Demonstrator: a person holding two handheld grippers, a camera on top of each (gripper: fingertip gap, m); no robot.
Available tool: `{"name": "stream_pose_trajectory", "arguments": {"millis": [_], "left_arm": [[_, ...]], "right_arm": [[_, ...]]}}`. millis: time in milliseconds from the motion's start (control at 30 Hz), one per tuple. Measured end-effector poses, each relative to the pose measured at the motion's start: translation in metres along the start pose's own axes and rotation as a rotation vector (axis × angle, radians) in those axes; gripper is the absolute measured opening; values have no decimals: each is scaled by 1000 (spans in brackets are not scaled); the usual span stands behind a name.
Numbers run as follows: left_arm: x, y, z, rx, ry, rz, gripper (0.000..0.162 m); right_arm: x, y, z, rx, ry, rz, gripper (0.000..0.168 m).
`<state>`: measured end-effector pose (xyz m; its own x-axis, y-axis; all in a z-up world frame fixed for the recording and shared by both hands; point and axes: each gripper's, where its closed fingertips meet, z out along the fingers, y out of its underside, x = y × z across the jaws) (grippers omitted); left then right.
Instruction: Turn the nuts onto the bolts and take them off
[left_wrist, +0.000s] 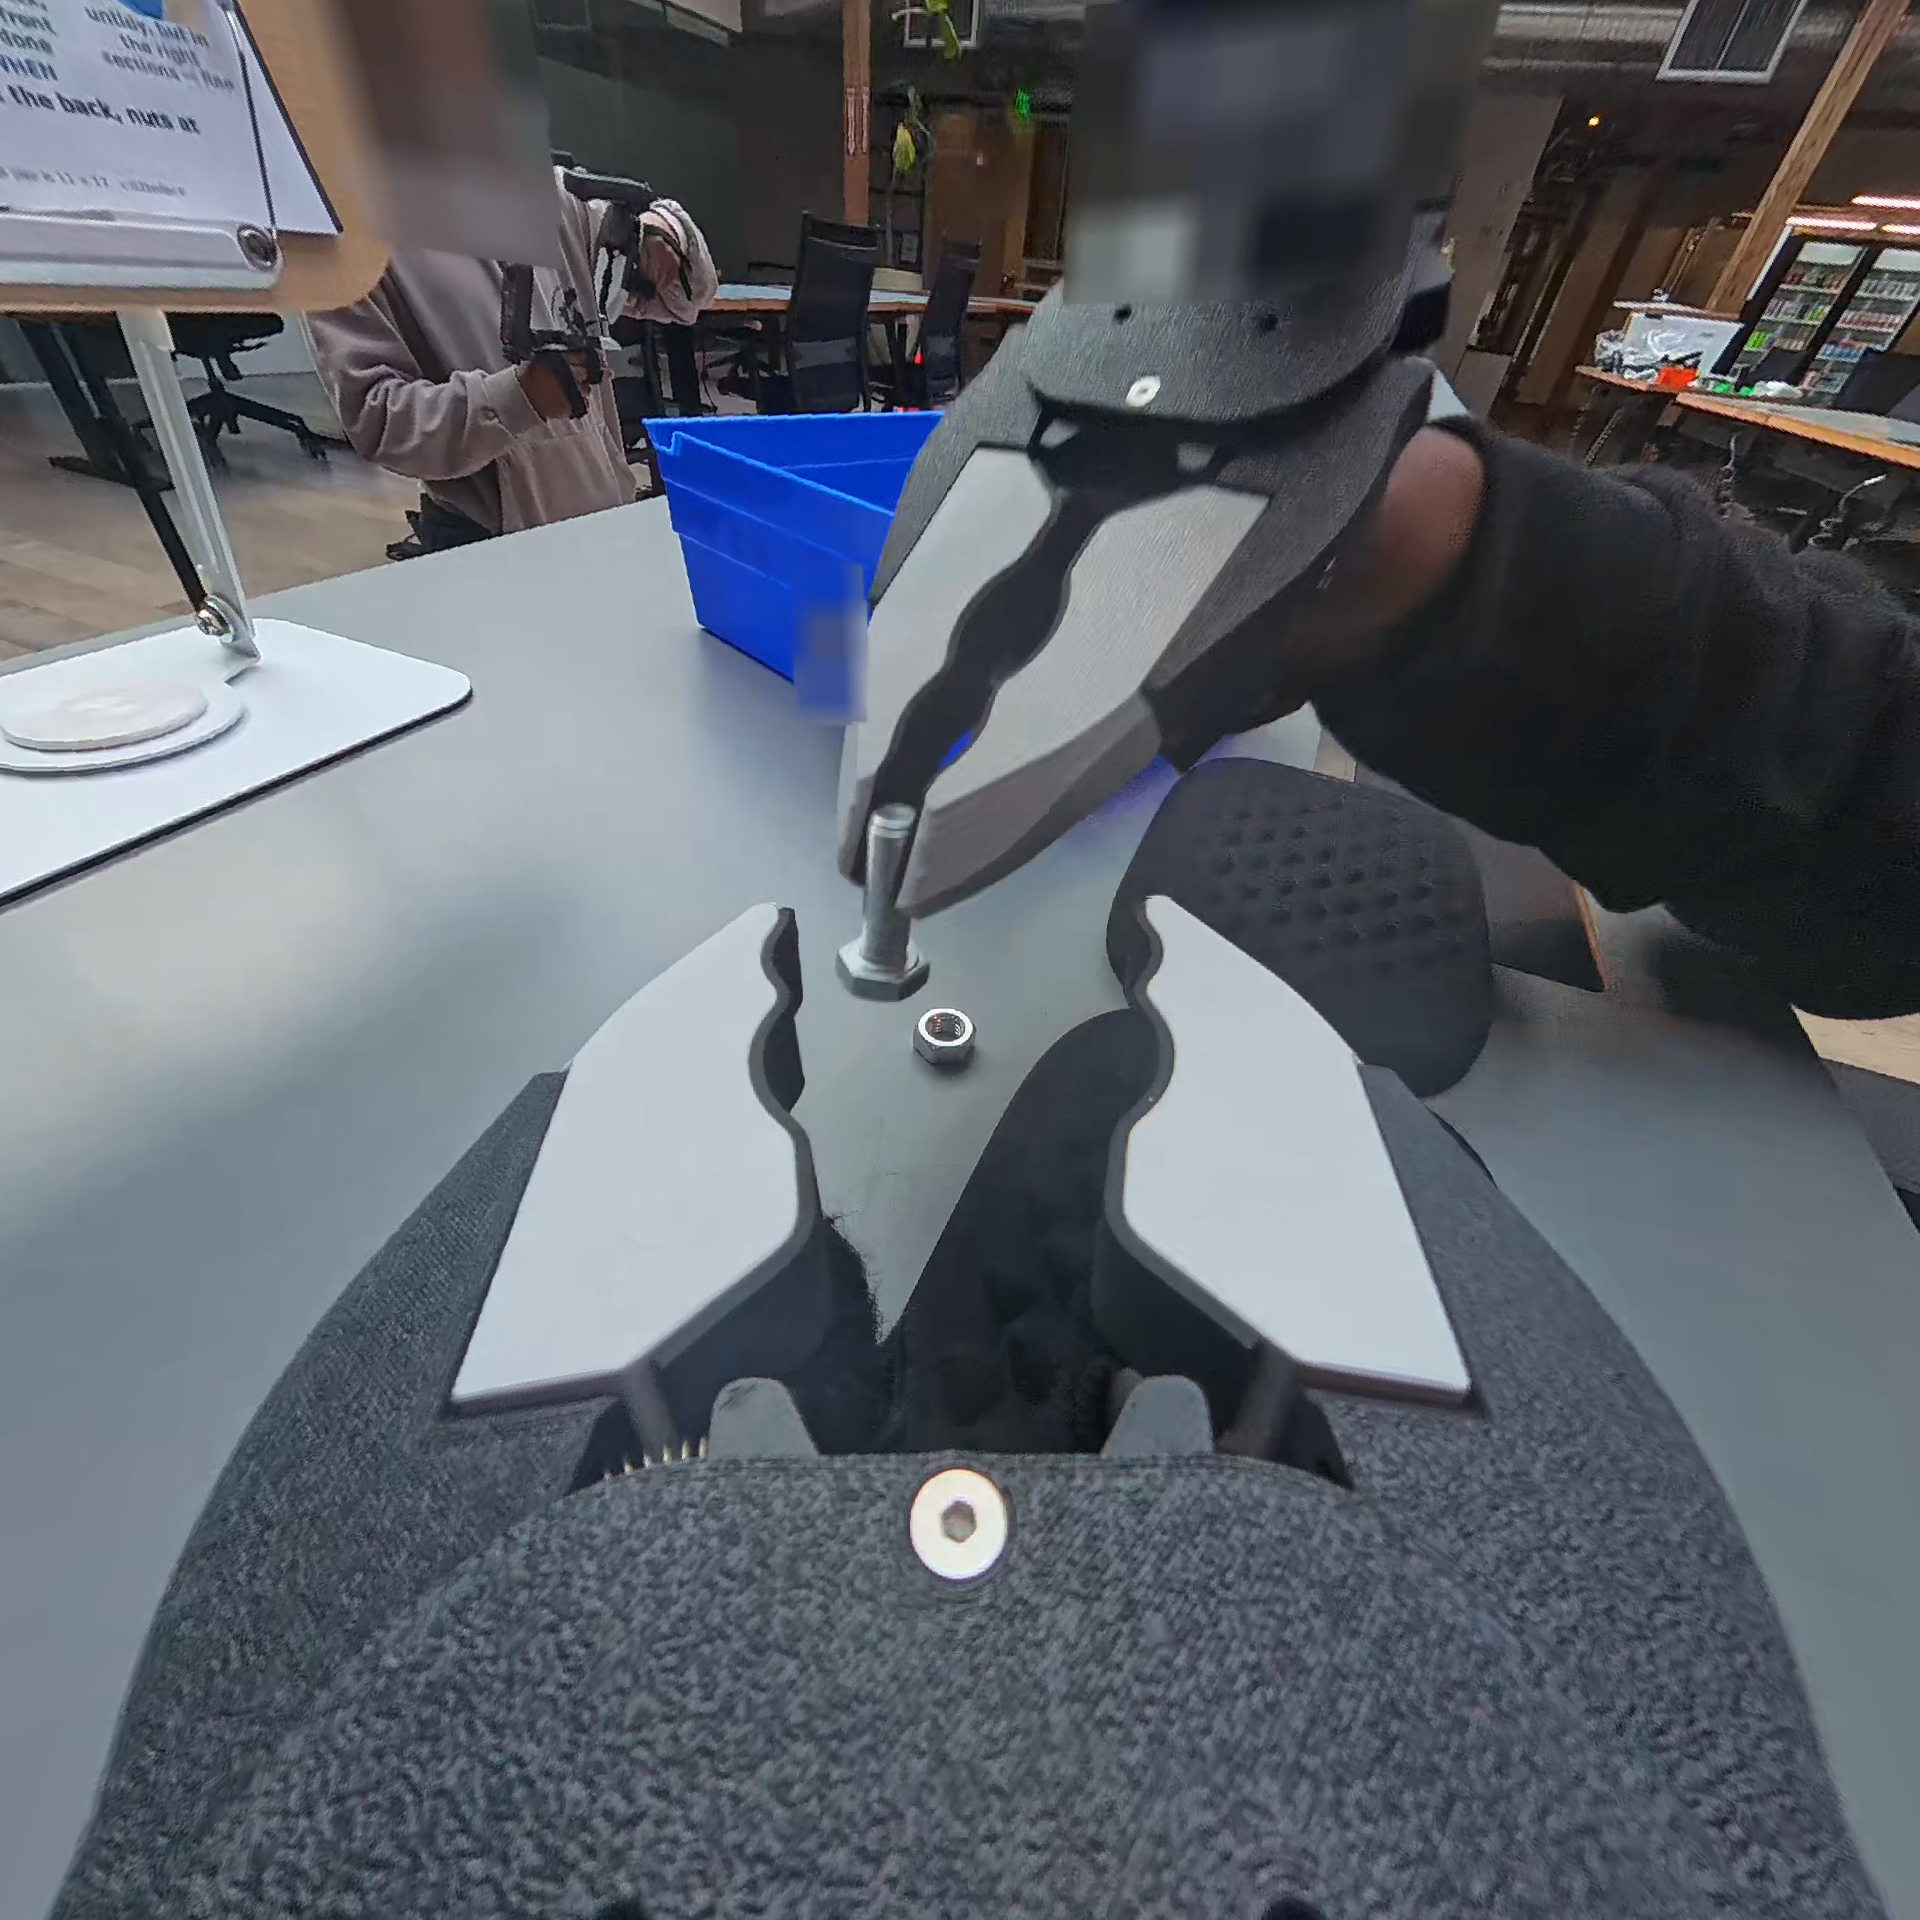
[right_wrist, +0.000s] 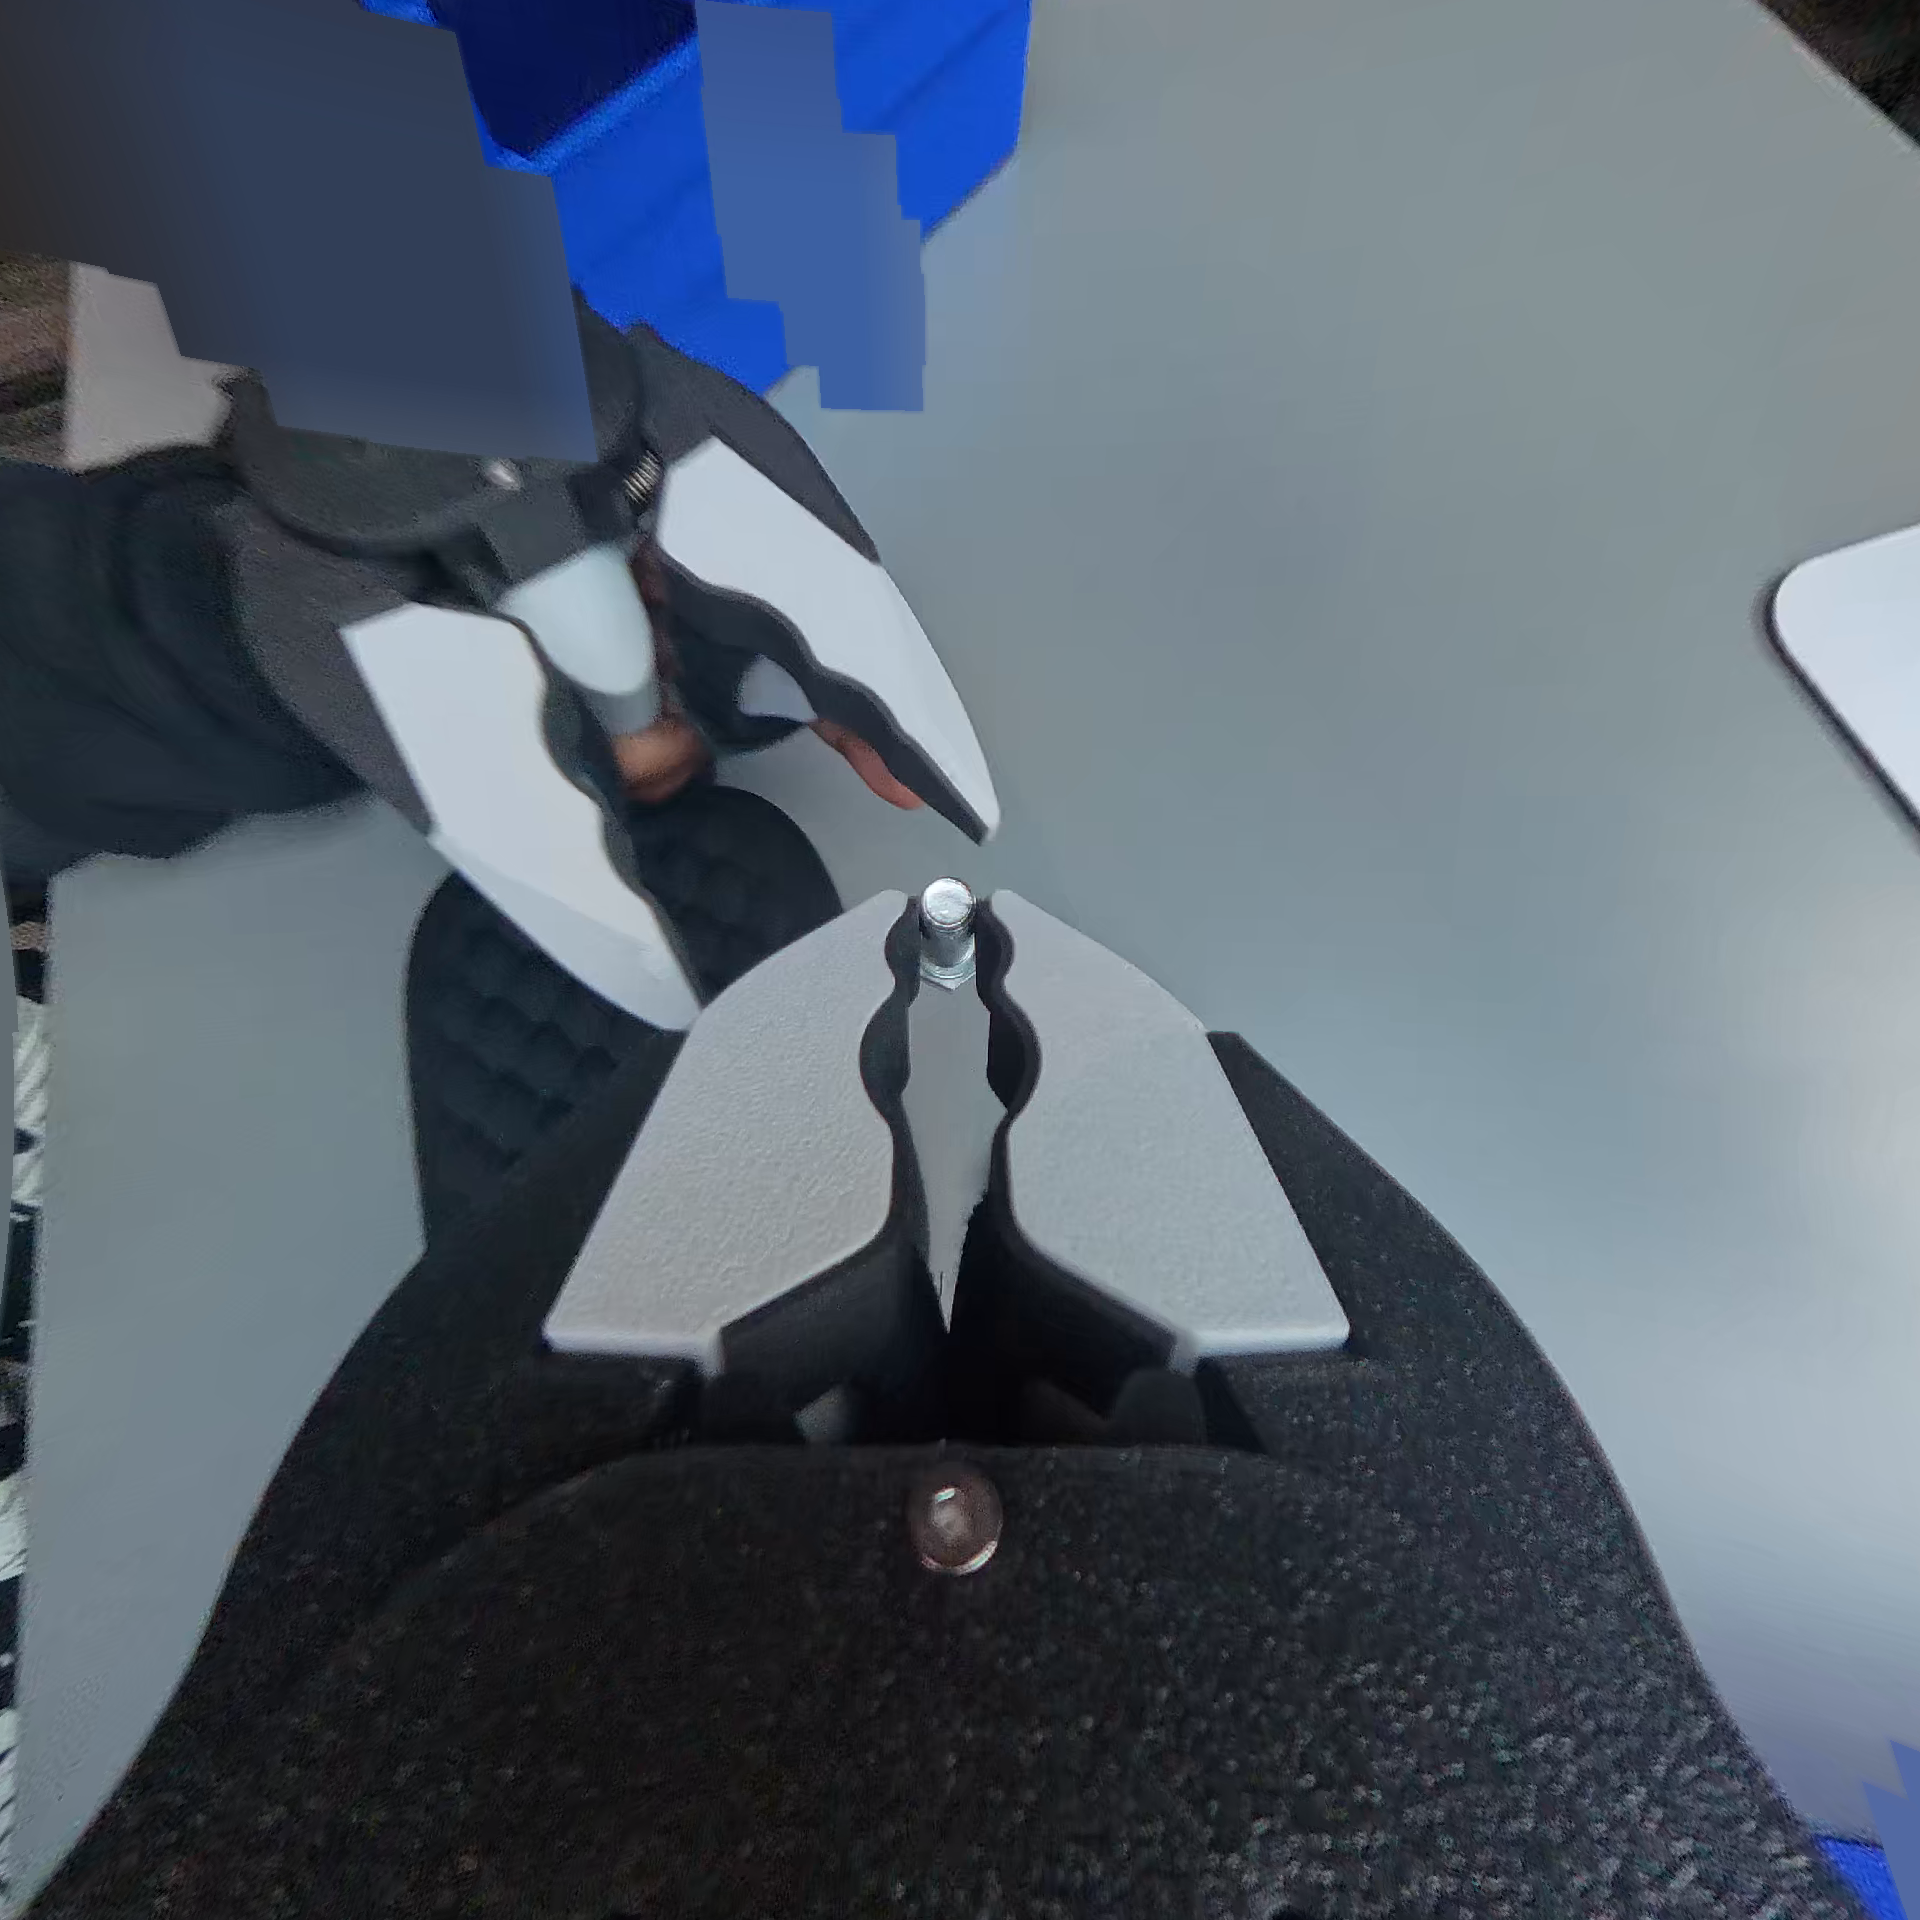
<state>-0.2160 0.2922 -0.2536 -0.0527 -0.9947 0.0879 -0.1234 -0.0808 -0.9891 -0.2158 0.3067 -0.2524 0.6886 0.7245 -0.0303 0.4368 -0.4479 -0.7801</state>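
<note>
surface: grey table (left_wrist: 416, 935) | on it: upright bolt (left_wrist: 883, 935), loose nut (left_wrist: 943, 1036), blue bin (left_wrist: 769, 520), white stand base (left_wrist: 260, 707)

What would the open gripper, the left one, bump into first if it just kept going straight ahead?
Probably the loose nut on the table, lying between the left gripper's open fingertips. Just beyond stands the bolt, pinched by the right gripper. Depth is uncertain.

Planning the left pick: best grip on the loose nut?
The nut lies flat on the table, hole up, just right of the upright bolt held by the right gripper. Bring the open left gripper down from above, fingers across two opposite flats, probably clear of the bolt head.
</note>
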Motion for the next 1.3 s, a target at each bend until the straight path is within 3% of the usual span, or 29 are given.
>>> {"name": "stream_pose_trajectory", "arguments": {"millis": [200, 633, 1300], "left_arm": [[12, -11, 2, 40, 6, 62, 52], [14, -9, 7, 5, -68, 168, 32], [-4, -19, 0, 42, -243, 244, 18]], "right_arm": [[-39, -41, -25, 32, -94, -77, 9], [-42, -31, -17, -81, -17, -43, 9], [-31, -40, -16, 15, 88, 95, 9]]}}
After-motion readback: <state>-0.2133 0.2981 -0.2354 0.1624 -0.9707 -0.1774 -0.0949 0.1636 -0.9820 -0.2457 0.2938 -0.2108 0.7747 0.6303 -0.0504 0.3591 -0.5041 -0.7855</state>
